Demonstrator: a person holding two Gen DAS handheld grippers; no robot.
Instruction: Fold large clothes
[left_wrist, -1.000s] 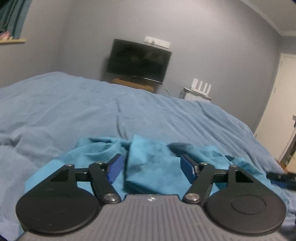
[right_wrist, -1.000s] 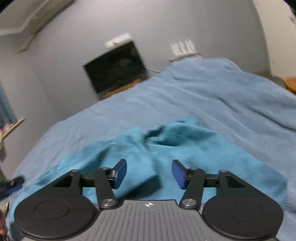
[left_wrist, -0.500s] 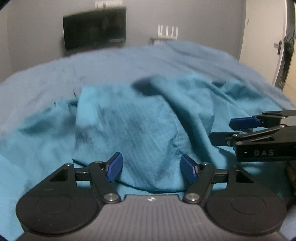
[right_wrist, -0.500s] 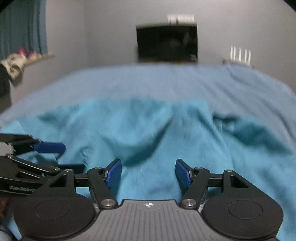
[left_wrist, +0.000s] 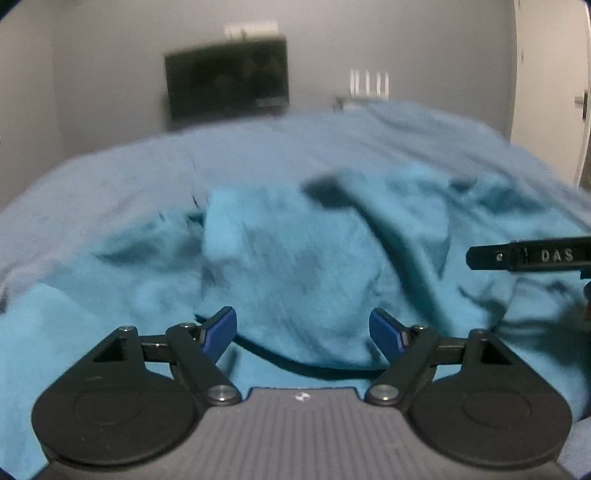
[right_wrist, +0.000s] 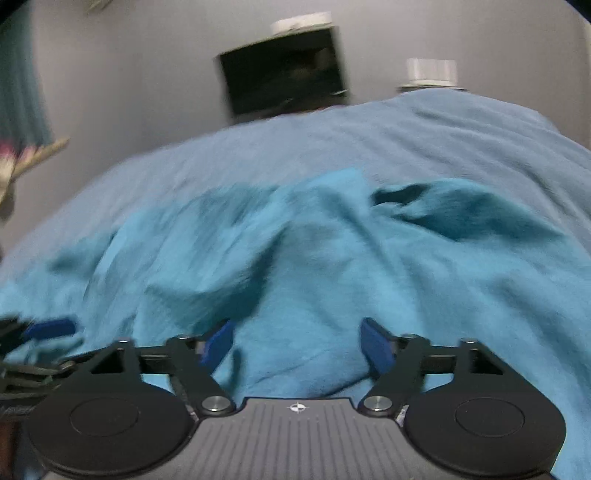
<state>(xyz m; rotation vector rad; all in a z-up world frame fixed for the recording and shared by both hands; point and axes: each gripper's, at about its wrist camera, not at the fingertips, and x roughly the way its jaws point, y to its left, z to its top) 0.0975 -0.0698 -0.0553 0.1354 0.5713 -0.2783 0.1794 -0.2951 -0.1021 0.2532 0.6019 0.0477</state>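
A large teal garment (left_wrist: 295, 266) lies crumpled on the blue bedspread (left_wrist: 110, 173); it also fills the right wrist view (right_wrist: 332, 266). My left gripper (left_wrist: 303, 332) is open and empty, low over the garment's near edge. My right gripper (right_wrist: 295, 341) is open and empty over the garment as well. The right gripper's black body shows at the right edge of the left wrist view (left_wrist: 532, 254). The left gripper's blue fingertip (right_wrist: 51, 328) shows at the left edge of the right wrist view. Both views are motion blurred.
A dark TV (left_wrist: 227, 81) stands against the grey far wall, with a white router (left_wrist: 369, 83) to its right. A white door (left_wrist: 550, 85) is at the right. A curtain and a shelf (right_wrist: 33, 147) are at the left.
Both grippers have swung from looking across the bed to hanging low over the garment, side by side. Both stay open and empty. The garment has not visibly been moved.
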